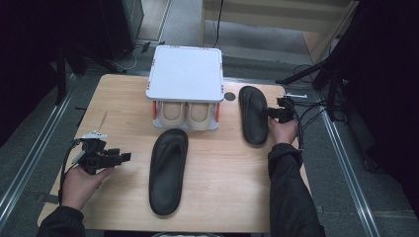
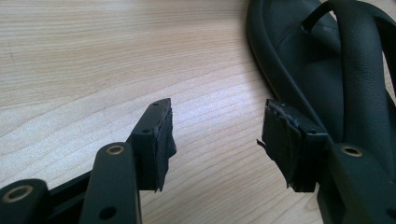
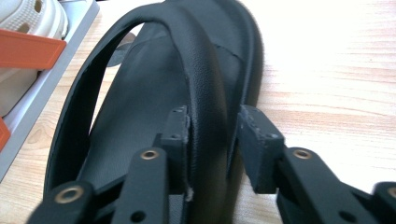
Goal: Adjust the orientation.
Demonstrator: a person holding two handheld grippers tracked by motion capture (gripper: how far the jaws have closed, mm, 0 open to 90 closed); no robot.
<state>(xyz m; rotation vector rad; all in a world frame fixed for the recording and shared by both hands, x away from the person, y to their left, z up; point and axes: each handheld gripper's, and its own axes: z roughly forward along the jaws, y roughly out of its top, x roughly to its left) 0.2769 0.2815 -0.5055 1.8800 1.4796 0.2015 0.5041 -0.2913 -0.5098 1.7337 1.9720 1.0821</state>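
Straddling strap (image 3: 205,93) of far black sandal (image 1: 253,114) on desk (image 1: 123,108) | right gripper (image 3: 212,133): jaws either side of strap, one pad touching, one just clear | left gripper (image 2: 217,140): jaws spread, empty.

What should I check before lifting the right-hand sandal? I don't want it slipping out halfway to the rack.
1. Strap between the jaws: ok. The right hand-held gripper straddles the strap of the far sandal.
2. Firm pinch: cannot tell. One pad touches the strap; the other shows a slight gap.
3. Sole free to rise: ok. The far sandal lies flat on the table, apart from the shoe rack.
4. Rack's lower shelf free: not ok. Beige clogs occupy it.
5. Rack top free: ok, bare.
6. Left hand-held gripper out of the way: ok. Open, beside the near sandal.
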